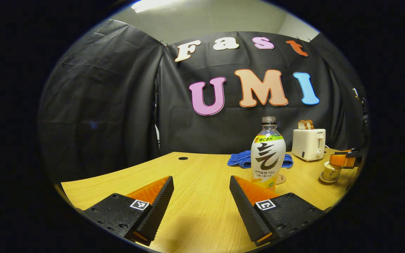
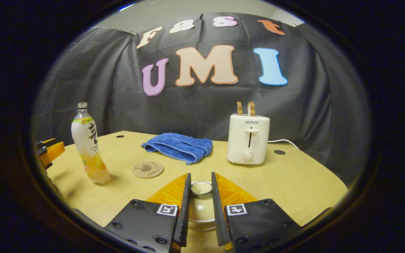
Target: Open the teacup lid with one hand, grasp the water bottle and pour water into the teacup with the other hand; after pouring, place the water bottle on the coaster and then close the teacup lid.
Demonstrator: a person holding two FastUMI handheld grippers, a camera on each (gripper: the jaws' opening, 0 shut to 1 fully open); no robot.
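In the left gripper view, the left gripper [image 1: 201, 196] is hovering low over the table [image 1: 195, 211], jaws spread wide and empty, aiming just left of the uncapped water bottle [image 1: 268, 154]; an off-centre approach could be knocking that open bottle over and spilling. Far right, the teacup [image 1: 330, 172] is sitting under the other gripper. In the right gripper view, the right gripper [image 2: 201, 205] is pointing level, its fingers [image 2: 186, 200] closing around the lid knob [image 2: 201, 188], though I cannot tell whether they are gripping; lifting crooked could be dragging the cup. The coaster [image 2: 147, 169] is lying near the bottle.
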